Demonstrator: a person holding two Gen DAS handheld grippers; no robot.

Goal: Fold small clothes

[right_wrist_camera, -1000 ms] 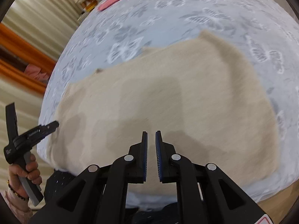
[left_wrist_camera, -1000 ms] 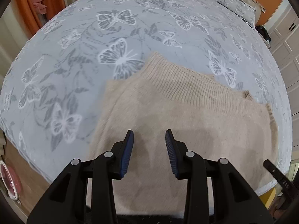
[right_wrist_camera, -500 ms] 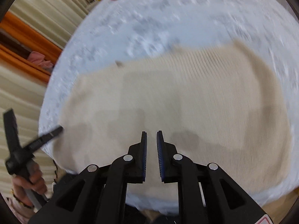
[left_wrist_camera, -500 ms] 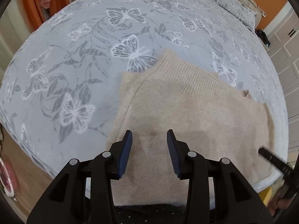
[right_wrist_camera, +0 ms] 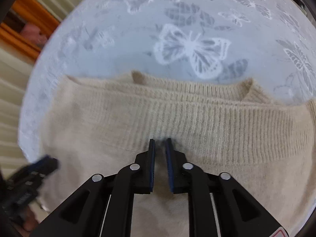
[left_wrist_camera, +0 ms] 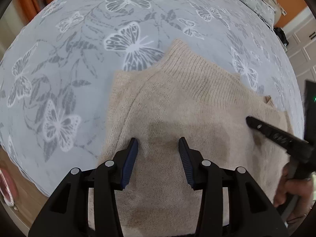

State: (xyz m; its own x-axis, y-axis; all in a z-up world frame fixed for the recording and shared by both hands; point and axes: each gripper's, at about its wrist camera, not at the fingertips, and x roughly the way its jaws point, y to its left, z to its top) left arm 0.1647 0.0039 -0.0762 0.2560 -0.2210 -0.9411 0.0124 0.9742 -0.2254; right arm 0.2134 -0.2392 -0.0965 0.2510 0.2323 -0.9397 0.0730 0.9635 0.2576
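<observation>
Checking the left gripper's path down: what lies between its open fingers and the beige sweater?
Nothing; in the left wrist view the left gripper, jaws opening, has only bare sweater knit showing between its fingers.

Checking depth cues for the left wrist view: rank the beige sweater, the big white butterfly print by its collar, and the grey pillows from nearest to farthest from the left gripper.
1. Beige sweater, directly under the left gripper, whose jaws are opening with no fabric pinched.
2. Big white butterfly print, on the bedspread just beyond the collar.
3. Grey pillows, far end of the bed, upper right.
</observation>
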